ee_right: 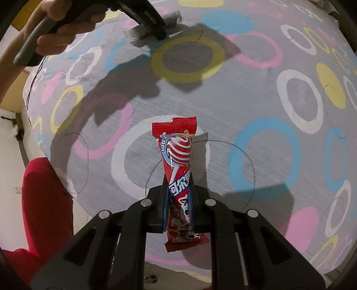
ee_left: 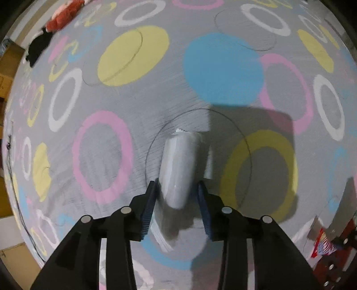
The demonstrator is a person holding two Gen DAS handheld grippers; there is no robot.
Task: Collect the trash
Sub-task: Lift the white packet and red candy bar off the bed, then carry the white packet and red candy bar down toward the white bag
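My left gripper [ee_left: 177, 191] is shut on a silver foil wrapper [ee_left: 178, 165] and holds it above the grey rug with coloured circles [ee_left: 125, 104]. My right gripper [ee_right: 178, 191] is shut on a red lollipop wrapper [ee_right: 178, 162] with a red-and-white swirl; the wrapper sticks out forward past the fingers. In the right wrist view the left gripper [ee_right: 162, 33] shows at the top left, held by a hand, with the silver wrapper [ee_right: 171, 19] in it. In the left wrist view the red wrapper [ee_left: 323, 245] shows at the lower right edge.
A red plush item [ee_left: 64, 15] and a black cloth [ee_left: 38, 49] lie at the rug's far left corner. A thin black cable [ee_left: 15, 189] runs along the rug's left edge. The person's red-clad leg [ee_right: 44, 200] is at the left of the right wrist view.
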